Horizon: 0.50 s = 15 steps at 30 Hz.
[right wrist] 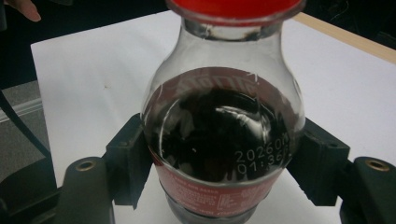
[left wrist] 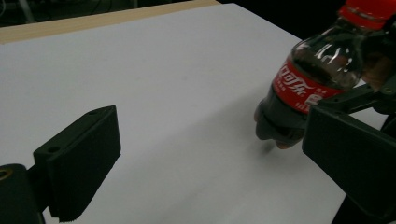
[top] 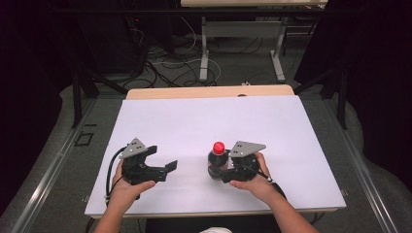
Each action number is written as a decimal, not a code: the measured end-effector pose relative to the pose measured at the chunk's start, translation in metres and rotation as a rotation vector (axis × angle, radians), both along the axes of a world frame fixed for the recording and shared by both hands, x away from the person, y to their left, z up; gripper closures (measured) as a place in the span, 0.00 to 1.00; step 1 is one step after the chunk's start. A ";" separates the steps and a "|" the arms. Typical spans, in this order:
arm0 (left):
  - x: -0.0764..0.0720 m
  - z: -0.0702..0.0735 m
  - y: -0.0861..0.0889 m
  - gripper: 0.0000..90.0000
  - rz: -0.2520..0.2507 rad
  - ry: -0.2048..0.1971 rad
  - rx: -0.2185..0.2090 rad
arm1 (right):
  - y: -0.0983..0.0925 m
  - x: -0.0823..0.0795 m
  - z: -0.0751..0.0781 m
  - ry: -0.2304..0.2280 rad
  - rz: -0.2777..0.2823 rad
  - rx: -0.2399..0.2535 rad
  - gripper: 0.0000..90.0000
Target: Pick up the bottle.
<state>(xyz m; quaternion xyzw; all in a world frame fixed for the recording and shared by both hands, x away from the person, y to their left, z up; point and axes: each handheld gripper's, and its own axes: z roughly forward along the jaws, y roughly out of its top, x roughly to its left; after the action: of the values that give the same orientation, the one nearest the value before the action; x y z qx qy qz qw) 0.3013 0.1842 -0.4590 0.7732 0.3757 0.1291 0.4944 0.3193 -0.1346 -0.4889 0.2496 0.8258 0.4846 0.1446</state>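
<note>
The right gripper (top: 222, 171) is clamped on a small cola bottle (top: 217, 162), its two black jaws pressing the bottle's sides at the red label, as the right gripper view shows (right wrist: 224, 154). The left gripper (top: 163, 160) stands wide open with nothing between its jaws; in the left gripper view (left wrist: 205, 149) bare white sheet lies between them.

The bottle (left wrist: 317, 79) has a red cap and dark drink inside. It sits near the front edge of the table, right of the middle, leaning a little in the left gripper view, its base at or just above the sheet; I cannot tell whether it touches.

The two hands (top: 127, 190) come in from the near edge, well apart. Under them a white sheet (top: 204, 121) covers most of the light wooden table (top: 209, 91), whose bare strip shows at the far edge.

Beyond the table lies a grey floor (top: 243, 73) with loose cables (top: 165, 65), the grey legs of another table (top: 204, 48), and dark curtains on both sides.
</note>
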 end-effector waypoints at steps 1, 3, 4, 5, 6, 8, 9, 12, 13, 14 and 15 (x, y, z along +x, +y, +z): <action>0.000 0.001 -0.003 0.05 -0.014 0.001 0.004 | 0.000 0.000 0.000 0.000 0.000 0.000 0.34; -0.001 0.005 -0.012 0.05 -0.048 0.002 0.013 | 0.001 -0.001 -0.002 0.000 0.001 0.000 0.34; -0.001 0.005 -0.012 0.05 -0.048 0.002 0.013 | 0.001 -0.001 -0.002 0.000 0.001 0.000 0.34; -0.002 0.006 -0.015 0.05 -0.061 0.007 0.016 | 0.000 -0.002 -0.002 0.013 0.011 -0.011 0.34; -0.001 0.008 -0.018 0.06 -0.069 0.005 0.020 | 0.001 -0.003 -0.003 0.015 0.018 -0.015 0.34; -0.001 0.012 -0.026 0.07 -0.090 0.007 0.022 | 0.001 -0.004 -0.005 0.009 0.005 -0.010 0.34; -0.001 0.012 -0.026 0.08 -0.090 0.007 0.022 | 0.001 -0.004 -0.005 0.009 0.005 -0.010 0.34; 0.002 0.016 -0.034 0.10 -0.111 0.007 0.020 | 0.002 -0.006 -0.007 0.011 0.012 -0.006 0.34; 0.003 0.019 -0.040 0.12 -0.127 0.030 0.006 | 0.002 -0.006 -0.007 0.014 0.019 -0.012 0.34; 0.003 0.021 -0.042 0.13 -0.140 0.029 0.005 | 0.002 -0.007 -0.007 0.012 0.015 -0.012 0.34; 0.003 0.021 -0.042 0.14 -0.140 0.029 0.005 | 0.002 -0.007 -0.007 0.012 0.015 -0.012 0.34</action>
<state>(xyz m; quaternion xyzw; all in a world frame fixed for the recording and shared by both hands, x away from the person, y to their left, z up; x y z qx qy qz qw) 0.3046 0.1421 -0.4381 0.8005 0.3276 0.0839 0.4948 0.3118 -0.1322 -0.4960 0.2452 0.8316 0.4791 0.1375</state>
